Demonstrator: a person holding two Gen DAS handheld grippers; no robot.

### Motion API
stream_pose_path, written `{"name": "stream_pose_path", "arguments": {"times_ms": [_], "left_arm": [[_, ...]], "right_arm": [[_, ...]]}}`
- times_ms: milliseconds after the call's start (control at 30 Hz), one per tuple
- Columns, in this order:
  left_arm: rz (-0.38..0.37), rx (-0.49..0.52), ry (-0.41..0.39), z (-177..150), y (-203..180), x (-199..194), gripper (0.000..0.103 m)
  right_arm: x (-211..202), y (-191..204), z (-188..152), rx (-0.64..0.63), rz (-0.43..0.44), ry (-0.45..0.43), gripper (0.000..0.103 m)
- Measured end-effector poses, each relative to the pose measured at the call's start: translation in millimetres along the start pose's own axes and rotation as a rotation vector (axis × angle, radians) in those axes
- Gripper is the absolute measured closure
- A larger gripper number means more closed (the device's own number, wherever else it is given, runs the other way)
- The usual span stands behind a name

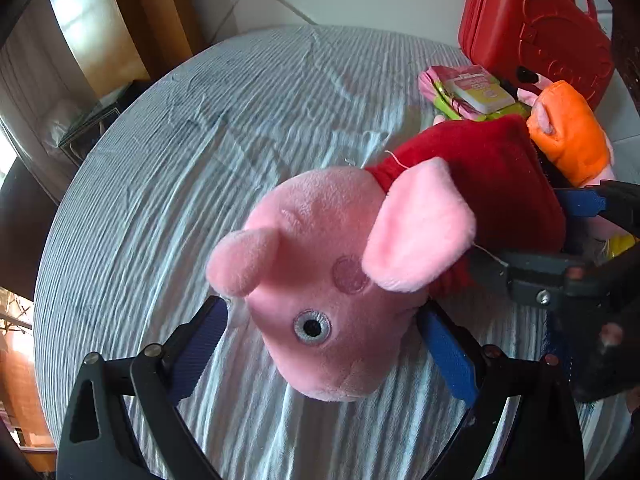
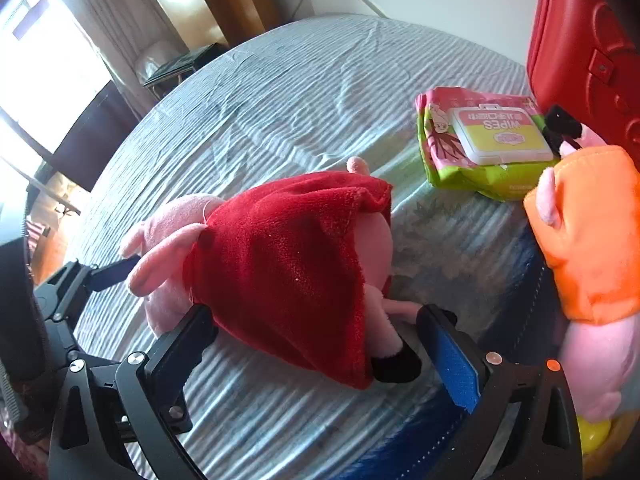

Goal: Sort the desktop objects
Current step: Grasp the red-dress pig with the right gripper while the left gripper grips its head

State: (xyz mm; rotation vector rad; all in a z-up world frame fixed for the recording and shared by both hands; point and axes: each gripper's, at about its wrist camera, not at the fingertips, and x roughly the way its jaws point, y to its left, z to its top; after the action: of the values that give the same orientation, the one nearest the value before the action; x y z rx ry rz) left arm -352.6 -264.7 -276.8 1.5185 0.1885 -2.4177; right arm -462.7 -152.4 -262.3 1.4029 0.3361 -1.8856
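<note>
Pig plush point(image 1: 328, 280) on striped cloth point(image 1: 200, 160); left gripper point(image 1: 324, 332) spread around head, right gripper point(image 2: 316, 328) spread around skirt — neither clenched

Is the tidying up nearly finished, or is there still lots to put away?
Just starting, it seems. Nothing looks put away yet. Right now both grippers reach around the pig in the red dress: the left gripper at its head, the right gripper at its legs, jaws open on both. Still waiting on the table: the wipes pack, the pig in orange and the red case.
</note>
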Motion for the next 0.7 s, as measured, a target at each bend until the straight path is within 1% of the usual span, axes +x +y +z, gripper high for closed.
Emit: {"name": "stream_pose_path", "arguments": {"times_ms": [67,100,133,167,200,267,333,367,500,533,600,700], "left_arm": [[-0.031,-0.003,0.005,4,-1,6,0.007],[-0.034,-0.005,0.005,4,-3,11,0.008],[-0.017,-0.001,0.0,-1,3,13,0.011],[0.003,0.013,-0.007,-3,0,14,0.016],[0.015,0.021,-0.022,-2,-2,12,0.017],[0.009,0.011,-0.047,-3,-3,7,0.024],[-0.001,0.007,-0.067,0,-1,0,0.028],[0.002,0.011,-0.076,1,-1,-3,0.028],[-0.009,0.017,-0.086,5,-6,-13,0.029],[-0.012,0.017,-0.087,4,-6,-16,0.03],[-0.018,0.018,-0.103,2,-8,-24,0.031],[-0.016,0.037,-0.135,-2,-12,-41,0.031]], "right_arm": [[7,4,1,-0.015,-0.001,0.018,0.0],[12,5,2,-0.024,-0.002,0.024,0.0],[18,6,3,-0.031,-0.006,0.028,0.0],[23,6,3,-0.031,-0.004,0.03,0.0],[27,4,4,-0.016,0.01,0.032,0.0],[26,-1,2,0.035,0.036,0.022,0.001],[19,-1,-2,0.045,0.043,-0.011,0.012],[14,1,-3,0.041,0.043,-0.023,0.025],[-1,8,-7,0.01,0.0,-0.048,0.038],[-4,8,-8,0.012,-0.004,-0.054,0.04],[-11,6,-12,0.023,-0.001,-0.068,0.047],[-26,9,-19,0.017,-0.005,-0.088,0.05]]}}
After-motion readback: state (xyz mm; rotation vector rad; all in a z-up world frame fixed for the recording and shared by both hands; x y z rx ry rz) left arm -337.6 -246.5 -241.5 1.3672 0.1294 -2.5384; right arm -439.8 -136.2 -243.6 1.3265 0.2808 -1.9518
